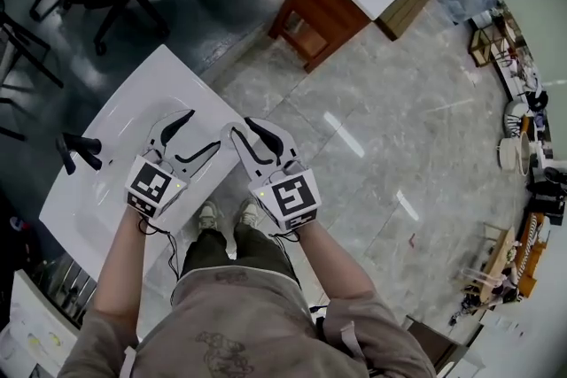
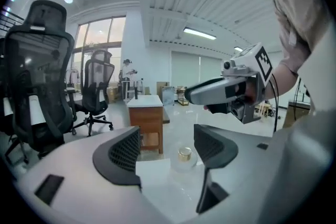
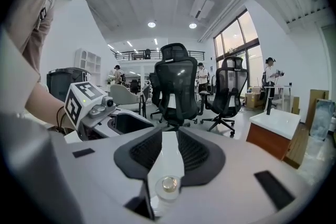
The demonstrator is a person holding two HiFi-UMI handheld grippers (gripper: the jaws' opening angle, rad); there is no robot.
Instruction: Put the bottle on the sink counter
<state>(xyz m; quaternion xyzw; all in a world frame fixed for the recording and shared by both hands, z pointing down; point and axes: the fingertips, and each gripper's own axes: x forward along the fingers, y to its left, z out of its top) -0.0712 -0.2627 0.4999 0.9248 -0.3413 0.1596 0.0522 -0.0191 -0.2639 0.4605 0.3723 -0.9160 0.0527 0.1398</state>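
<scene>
Right gripper (image 3: 170, 136), ribbed pads (image 3: 143, 152) apart — clear, gold-capped bottle (image 3: 168, 187)

In the right gripper view the bottle (image 3: 168, 185) shows only cap and shoulders; the body of the right hand-held gripper (image 3: 169, 134) hides its base. In the head view the bottle cannot be made out, and clutter (image 1: 523, 146) at the right edge is too small to tell.

Left of the left claw (image 1: 204, 130) a black tap (image 1: 78, 150) stands on the white bench (image 1: 133, 102); just below the right claw (image 1: 240, 126), a clear gold-capped bottle (image 3: 168, 186); rightward, open grey floor (image 1: 372, 146).
</scene>
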